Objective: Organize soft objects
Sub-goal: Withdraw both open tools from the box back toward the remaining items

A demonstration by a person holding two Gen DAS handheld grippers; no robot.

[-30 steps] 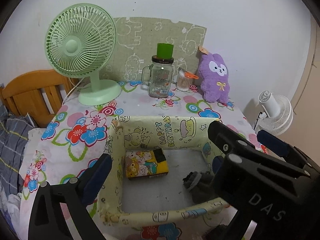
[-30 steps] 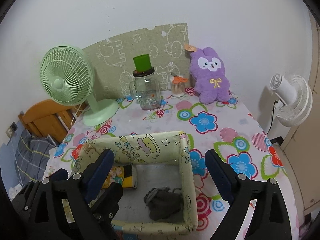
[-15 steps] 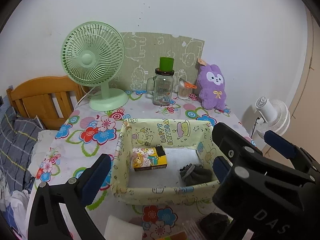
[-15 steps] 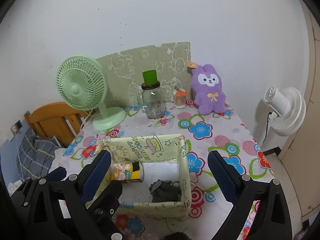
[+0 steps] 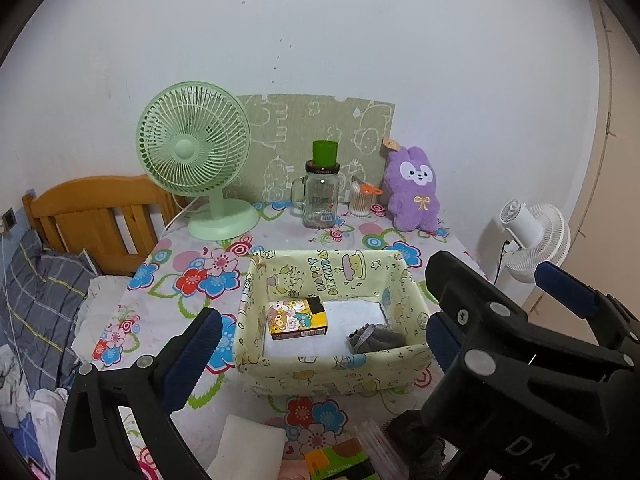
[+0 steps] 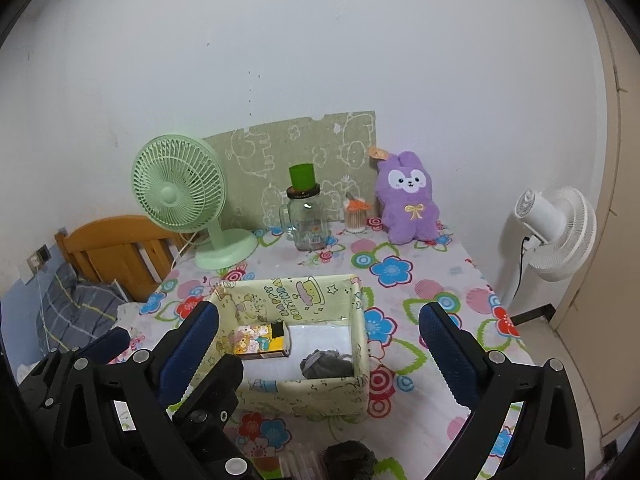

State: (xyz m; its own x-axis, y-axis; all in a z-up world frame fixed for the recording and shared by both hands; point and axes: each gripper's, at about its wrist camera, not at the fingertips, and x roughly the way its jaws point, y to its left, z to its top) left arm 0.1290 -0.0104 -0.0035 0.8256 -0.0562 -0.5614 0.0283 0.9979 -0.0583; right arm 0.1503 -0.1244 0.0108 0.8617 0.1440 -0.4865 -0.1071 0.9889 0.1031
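Left wrist view: my left gripper (image 5: 316, 342) stands open and empty. The grey sock (image 5: 374, 339) lies in the box (image 5: 332, 372) at its near right corner, beside the small carton (image 5: 298, 318). Next I'd drop to the dark bundle (image 5: 416, 438) at the bench's near edge. Both cameras sit farther from the box than before.

Right wrist view: the right gripper (image 6: 320, 344) is empty; its fingers have just opened wide.
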